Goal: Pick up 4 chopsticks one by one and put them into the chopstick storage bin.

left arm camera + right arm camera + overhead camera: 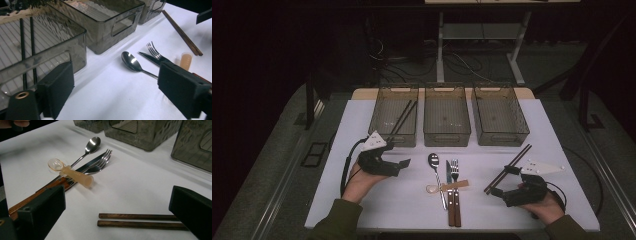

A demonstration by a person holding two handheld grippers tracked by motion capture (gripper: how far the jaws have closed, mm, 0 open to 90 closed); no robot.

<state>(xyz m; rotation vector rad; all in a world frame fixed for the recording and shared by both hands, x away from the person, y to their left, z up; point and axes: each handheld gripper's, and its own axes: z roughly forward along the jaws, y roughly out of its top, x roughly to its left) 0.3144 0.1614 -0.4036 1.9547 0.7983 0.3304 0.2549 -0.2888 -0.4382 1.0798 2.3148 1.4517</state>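
My left gripper [404,162] [116,75] is open and empty, low over the white table in front of the left bin [396,135], jaws pointing right toward the cutlery. A metal spoon [433,160] [130,61], a knife [449,172] and a fork [455,167] [153,50] with wooden handles lie side by side mid-table. A small translucent plastic spoon [454,186] [75,175] lies across them. My right gripper [502,181] [120,197] is open, its jaws standing either side of two brown chopsticks [514,159] [137,220] on the table, not pressing them.
Three smoky see-through bins stand in a row at the back; the left one holds two black chopsticks [404,116] [22,45], the middle bin [447,135] and right bin [502,137] look empty. Table legs and cables lie beyond the far edge.
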